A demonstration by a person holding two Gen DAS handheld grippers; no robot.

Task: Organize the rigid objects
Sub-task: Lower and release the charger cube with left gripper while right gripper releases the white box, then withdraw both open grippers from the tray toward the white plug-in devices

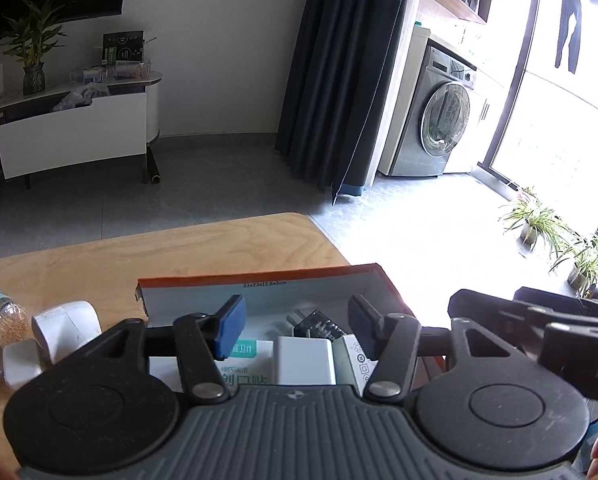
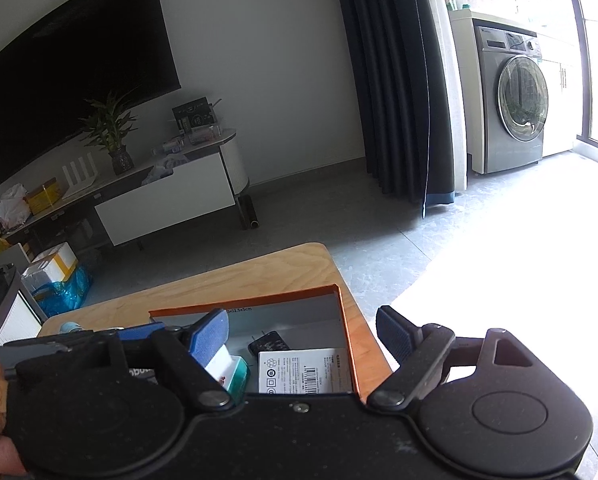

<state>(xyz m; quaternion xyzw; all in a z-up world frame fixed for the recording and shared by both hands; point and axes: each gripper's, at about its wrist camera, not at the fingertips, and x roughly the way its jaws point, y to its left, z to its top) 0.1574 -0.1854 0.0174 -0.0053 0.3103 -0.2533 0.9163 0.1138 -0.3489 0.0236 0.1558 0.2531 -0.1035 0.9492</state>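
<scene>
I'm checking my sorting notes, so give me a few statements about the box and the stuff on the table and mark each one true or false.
1. The orange-edged box sits on the wooden table. True.
2. The white charger lies outside the box. False: it is inside, beside the black plug.
3. The left claw grips the charger. False: its jaws stand apart above the box, holding nothing.
4. A clear bottle lies on the table outside the box. True.
5. The right claw is open. True.

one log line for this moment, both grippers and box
left gripper: open over box | right gripper: open, empty | white charger: in box
</scene>
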